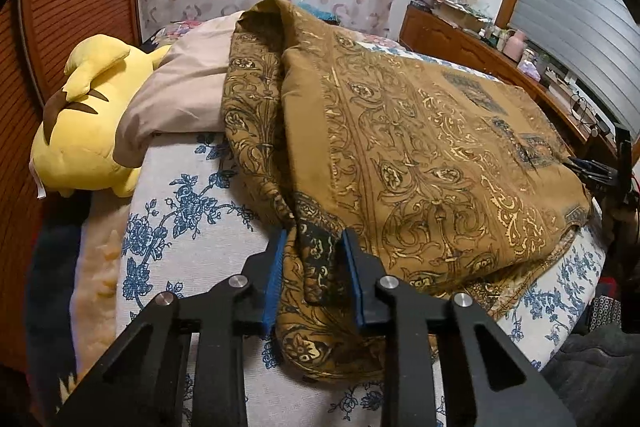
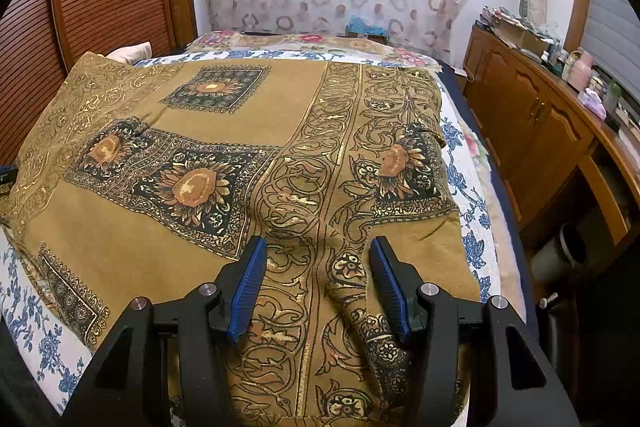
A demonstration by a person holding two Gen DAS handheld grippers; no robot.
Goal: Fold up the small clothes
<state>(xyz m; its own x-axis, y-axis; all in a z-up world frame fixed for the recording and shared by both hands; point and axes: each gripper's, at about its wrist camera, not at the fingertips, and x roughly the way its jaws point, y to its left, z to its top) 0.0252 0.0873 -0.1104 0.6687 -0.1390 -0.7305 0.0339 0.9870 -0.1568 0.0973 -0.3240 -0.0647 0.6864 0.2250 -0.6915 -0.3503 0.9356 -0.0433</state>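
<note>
1. The brown patterned cloth (image 2: 224, 163) lies spread over the bed (image 1: 176, 211), on its blue-flowered sheet.
2. The left gripper (image 1: 314, 239) is clenched on a bunched fold at the cloth's near edge (both blue pads press the fabric).
3. The right gripper (image 2: 318, 247) hangs over the cloth with jaws parted; a low ridge of fabric runs between them, and whether they pinch it I cannot tell.
4. A yellow plush toy (image 1: 84, 131) lies beside the cloth, near the bed's edge.
</note>
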